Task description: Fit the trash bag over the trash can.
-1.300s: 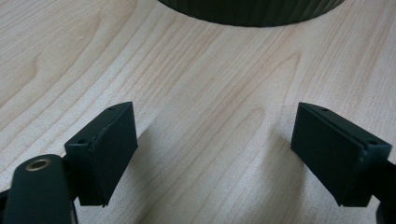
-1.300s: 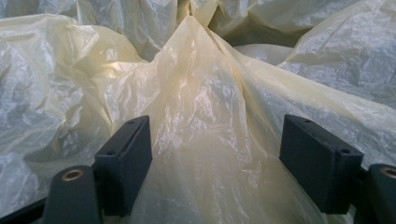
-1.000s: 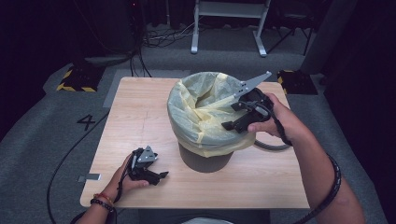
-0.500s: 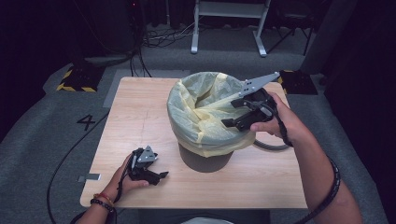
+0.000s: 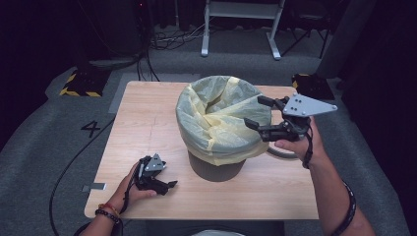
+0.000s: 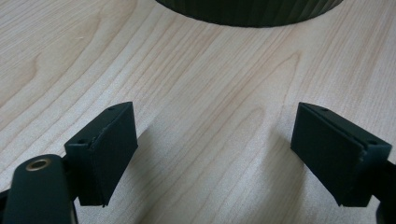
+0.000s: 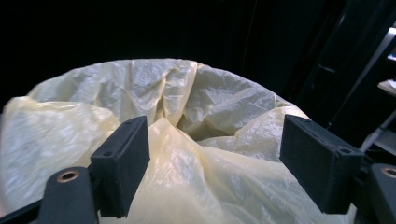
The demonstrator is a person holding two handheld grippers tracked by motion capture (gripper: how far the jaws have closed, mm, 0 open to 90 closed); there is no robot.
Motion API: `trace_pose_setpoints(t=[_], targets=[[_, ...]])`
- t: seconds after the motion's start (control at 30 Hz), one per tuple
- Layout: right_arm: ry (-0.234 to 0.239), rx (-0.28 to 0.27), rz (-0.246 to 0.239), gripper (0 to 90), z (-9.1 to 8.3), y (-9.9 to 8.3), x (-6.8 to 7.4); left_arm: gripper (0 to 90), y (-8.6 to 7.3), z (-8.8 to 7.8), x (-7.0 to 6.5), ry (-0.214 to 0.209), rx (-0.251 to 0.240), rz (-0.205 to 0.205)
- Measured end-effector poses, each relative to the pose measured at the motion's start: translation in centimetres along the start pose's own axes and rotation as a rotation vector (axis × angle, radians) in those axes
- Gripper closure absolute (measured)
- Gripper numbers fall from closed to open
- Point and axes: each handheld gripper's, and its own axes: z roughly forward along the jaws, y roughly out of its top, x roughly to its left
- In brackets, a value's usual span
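The yellow bag (image 5: 216, 123) hides the inside of the dark bin (image 5: 216, 167), which stands at the table's (image 5: 147, 123) centre. The right gripper (image 5: 258, 112), jaws wide and empty, hangs at the bag's right rim. The left gripper (image 5: 169, 186), jaws wide, rests on open tabletop near the front-left edge, apart from the bin.
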Motion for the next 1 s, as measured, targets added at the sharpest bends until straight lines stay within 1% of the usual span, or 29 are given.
trace_pose_setpoints(t=[0.13,0.27,0.33,0.37,0.4,0.43,0.53,0.6,0.73,0.8,0.83,0.87,0.93,1.0], targets=[[0.001,-0.011,0.007,24.7,-1.5,-1.0,0.1,14.5,0.0,0.0,0.0,0.000,0.000,0.000],[-0.002,-0.005,0.030,25.1,-3.3,-2.5,-0.1,14.5,0.0,0.0,0.0,0.000,0.000,0.001],[0.007,-0.033,0.057,25.3,-4.2,-3.3,-0.3,14.5,0.0,0.0,0.0,0.000,0.001,0.001],[-0.003,-0.023,0.055,24.8,-4.6,-3.7,-0.5,14.5,0.0,0.0,0.0,0.000,0.000,0.001],[-0.029,-0.038,0.039,25.6,-5.1,-4.0,-0.5,14.4,0.0,0.0,0.0,0.000,0.000,0.000],[-0.033,-0.056,0.044,25.7,-5.7,-4.4,-0.7,14.5,0.0,0.0,0.0,0.000,0.000,0.000],[-0.028,-0.050,0.063,25.2,-6.5,-5.2,-1.1,14.5,0.0,0.0,0.0,0.000,0.000,-0.001],[-0.018,-0.027,0.080,25.1,-6.8,-6.1,-1.4,14.5,0.0,0.0,0.0,0.000,0.000,0.001],[-0.027,0.038,0.079,24.9,-6.5,-7.8,-1.6,14.5,0.0,0.0,0.0,0.000,0.000,0.001],[-0.036,0.082,0.078,24.8,-6.2,-9.2,-1.8,14.5,0.0,0.0,0.0,0.000,0.000,0.000],[-0.032,0.092,0.083,24.8,-6.0,-9.7,-1.9,14.5,0.0,0.0,0.0,0.000,0.001,0.000],[-0.031,0.114,0.095,24.8,-5.7,-10.4,-2.1,14.5,0.0,0.0,0.0,0.000,0.000,-0.001],[-0.049,0.184,0.083,24.8,-4.9,-12.2,-2.4,14.4,0.0,0.0,0.0,0.000,0.000,0.000],[-0.038,0.224,0.113,24.8,-4.3,-13.8,-2.8,14.5,0.0,0.0,0.0,0.000,0.001,0.000]])
